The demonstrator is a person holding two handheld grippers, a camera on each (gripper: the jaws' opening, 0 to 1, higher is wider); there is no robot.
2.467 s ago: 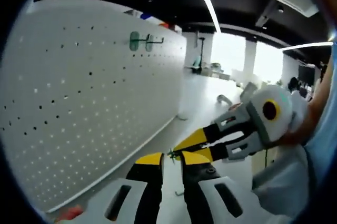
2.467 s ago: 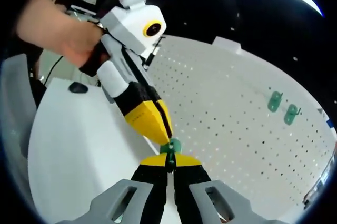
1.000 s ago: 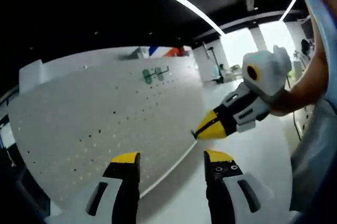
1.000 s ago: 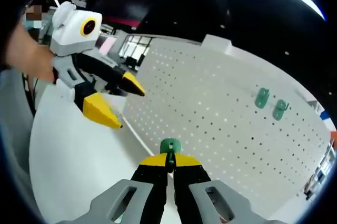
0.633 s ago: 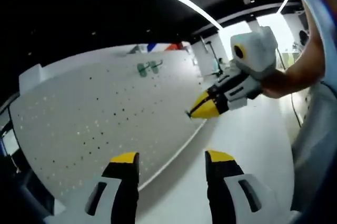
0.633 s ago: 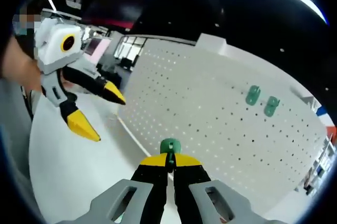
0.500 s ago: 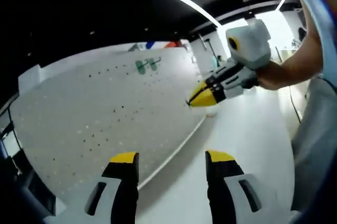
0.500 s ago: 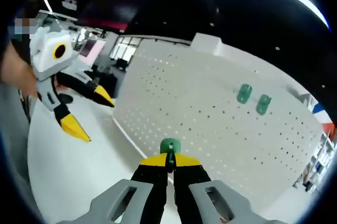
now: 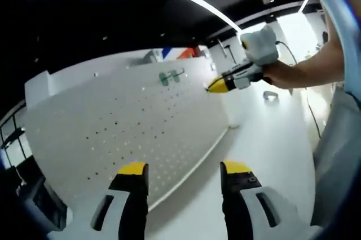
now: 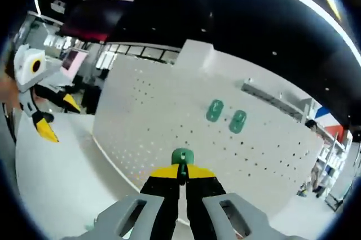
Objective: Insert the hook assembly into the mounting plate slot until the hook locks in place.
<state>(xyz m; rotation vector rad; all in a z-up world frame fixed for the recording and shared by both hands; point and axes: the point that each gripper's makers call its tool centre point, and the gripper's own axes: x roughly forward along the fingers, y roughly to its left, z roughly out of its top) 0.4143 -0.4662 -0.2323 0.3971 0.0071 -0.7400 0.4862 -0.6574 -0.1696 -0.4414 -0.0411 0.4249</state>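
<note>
Right now the big white pegboard [image 10: 186, 138] stands upright on the white table [image 10: 51, 178], and everything else is told from it. The right gripper [image 10: 181, 173] points at the board's front. Its two yellow-tipped jaws are pressed together on a small green hook [image 10: 181, 159], whose round green top sticks up just past the tips (the rest of the hook is hidden between the jaws). The hook is near the board, but whether it touches the board cannot be told. Higher on the board hang two more green hooks [image 10: 225, 116], side by side and just apart from each other.

From the left gripper view, the board [image 9: 124, 133] leans away to the left and the table [image 9: 271, 150] runs along its lower edge. The left gripper [image 9: 183, 169] is in front of the board's lower part, well away from it. Its jaws are spread wide with nothing between them. The right gripper [image 9: 213, 86] shows here too, held in a person's hand [image 9: 276, 74]; its yellow tips are shut and sit close to the board's face, just to the right of the two hanging hooks [image 9: 171, 76].

Far to the left of the board, in the right gripper view, the left gripper [image 10: 53, 119] shows over the table with its yellow tips apart.
</note>
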